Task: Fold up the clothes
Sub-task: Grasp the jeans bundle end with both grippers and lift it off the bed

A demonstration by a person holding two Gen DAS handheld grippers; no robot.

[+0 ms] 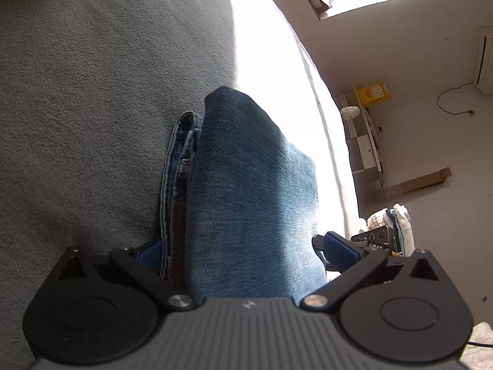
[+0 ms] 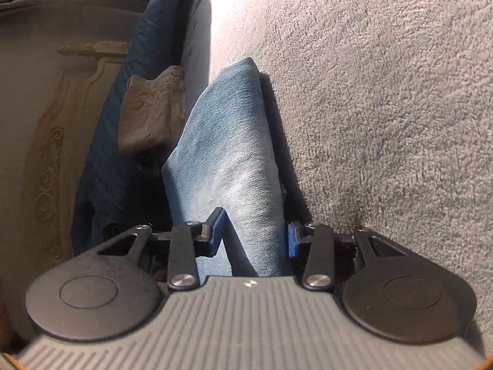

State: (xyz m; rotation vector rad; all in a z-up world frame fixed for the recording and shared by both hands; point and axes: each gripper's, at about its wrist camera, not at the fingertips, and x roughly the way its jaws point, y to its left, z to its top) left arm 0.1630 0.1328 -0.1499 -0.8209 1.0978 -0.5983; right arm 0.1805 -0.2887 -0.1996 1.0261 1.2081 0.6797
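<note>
Folded blue jeans lie on a grey fleece blanket, with the waistband and its brown label along their left side. My left gripper stands wide open around the near end of the jeans. The inner face of its right blue pad shows bare beside the denim. In the right wrist view the jeans run forward between the fingers of my right gripper. Its jaws are part open, and both blue pads stand close against the fold without a clear squeeze.
A folded brown garment rests on a dark blue quilt left of the jeans. The blanket's edge lies in bright sun, with floor, a yellow box and clutter beyond it.
</note>
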